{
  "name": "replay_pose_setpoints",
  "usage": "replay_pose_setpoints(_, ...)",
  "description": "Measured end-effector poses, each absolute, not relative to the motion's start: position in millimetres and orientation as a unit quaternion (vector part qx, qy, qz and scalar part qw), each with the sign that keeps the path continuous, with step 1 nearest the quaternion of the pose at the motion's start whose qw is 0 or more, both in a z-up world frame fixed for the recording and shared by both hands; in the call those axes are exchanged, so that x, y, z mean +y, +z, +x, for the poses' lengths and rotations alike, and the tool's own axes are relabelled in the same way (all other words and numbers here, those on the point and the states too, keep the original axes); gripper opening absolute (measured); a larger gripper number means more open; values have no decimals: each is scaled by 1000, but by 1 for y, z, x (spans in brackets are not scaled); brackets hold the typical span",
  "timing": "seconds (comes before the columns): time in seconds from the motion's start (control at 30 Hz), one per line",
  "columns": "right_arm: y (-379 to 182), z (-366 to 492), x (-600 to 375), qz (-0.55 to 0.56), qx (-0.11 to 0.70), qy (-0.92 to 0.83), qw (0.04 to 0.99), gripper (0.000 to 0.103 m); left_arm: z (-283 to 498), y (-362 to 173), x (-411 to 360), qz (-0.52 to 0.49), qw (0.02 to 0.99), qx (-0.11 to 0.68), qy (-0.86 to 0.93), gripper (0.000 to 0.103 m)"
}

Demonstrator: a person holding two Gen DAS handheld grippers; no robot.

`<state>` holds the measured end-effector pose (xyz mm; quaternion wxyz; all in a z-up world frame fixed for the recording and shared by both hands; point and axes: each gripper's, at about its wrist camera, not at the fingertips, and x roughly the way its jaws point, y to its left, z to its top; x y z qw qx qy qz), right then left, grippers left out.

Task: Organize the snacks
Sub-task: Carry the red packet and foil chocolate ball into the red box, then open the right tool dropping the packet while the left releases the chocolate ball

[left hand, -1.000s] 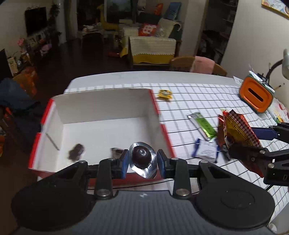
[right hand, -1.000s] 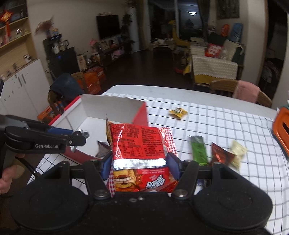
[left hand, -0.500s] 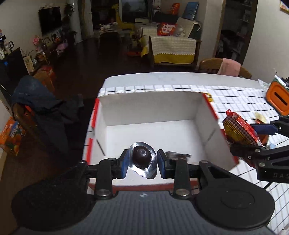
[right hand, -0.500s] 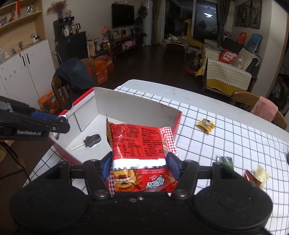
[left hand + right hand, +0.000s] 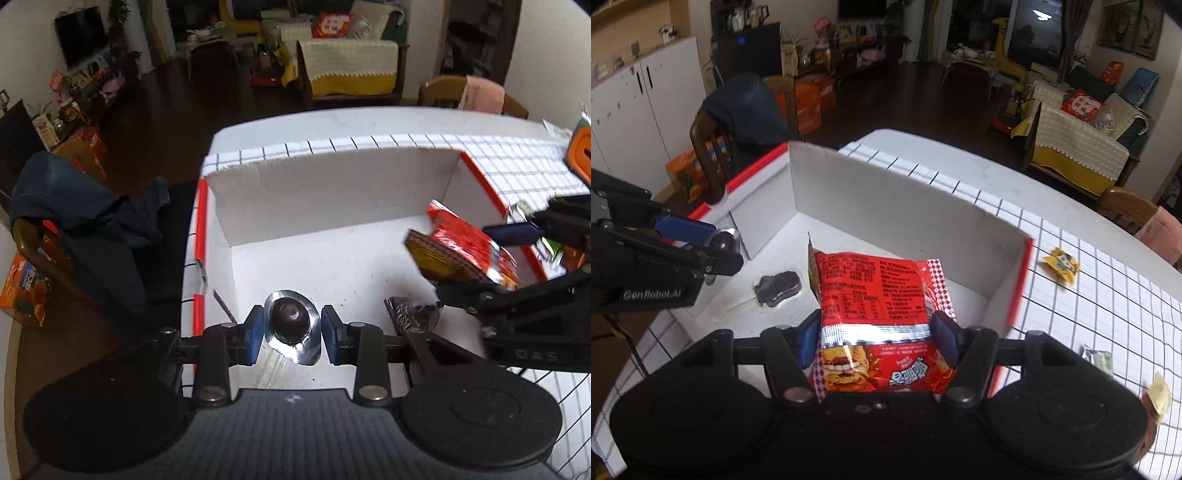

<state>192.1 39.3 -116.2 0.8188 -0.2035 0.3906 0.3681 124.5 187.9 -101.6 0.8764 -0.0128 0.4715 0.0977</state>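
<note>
My left gripper (image 5: 292, 334) is shut on a foil-wrapped chocolate (image 5: 290, 319) and holds it over the near left part of the white box with red rim (image 5: 332, 184). My right gripper (image 5: 875, 341) is shut on a red snack packet (image 5: 875, 291) and holds it above the box's floor (image 5: 960, 295); the packet also shows in the left wrist view (image 5: 461, 247). A dark wrapped candy (image 5: 777, 284) lies on the box floor, seen in the left wrist view (image 5: 410, 314) too.
Loose snacks lie on the checked tablecloth right of the box: a yellow packet (image 5: 1060, 264), a greenish one (image 5: 1099, 362) and a pale yellow one (image 5: 1158, 397). An orange container (image 5: 580, 155) stands at the far right. A chair with a dark jacket (image 5: 92, 229) is left of the table.
Both grippers have moved left and forward over the box. The red packet now hangs above the box floor, and the chocolate sits over the box's near left part.
</note>
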Motion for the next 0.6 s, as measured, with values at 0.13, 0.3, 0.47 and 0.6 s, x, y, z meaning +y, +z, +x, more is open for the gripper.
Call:
replay_pose_setpoints(0.13, -131, 195, 55, -232, 398, 371, 806, 61, 129, -114, 183, 5, 871, 484, 85, 32)
replay_pose_setpoints(0.3, -146, 201, 65, -250, 420, 377, 787, 62, 138, -128, 181, 24, 861, 502, 74, 33)
replay_pose_setpoints(0.47, -150, 204, 69, -249, 433, 380, 779, 63, 143, -137, 183, 21, 849, 523, 71, 34)
replay_pose_setpoints(0.6, -151, 207, 70, -243, 439, 378, 778, 65, 143, -141, 185, 15, 845, 529, 71, 34)
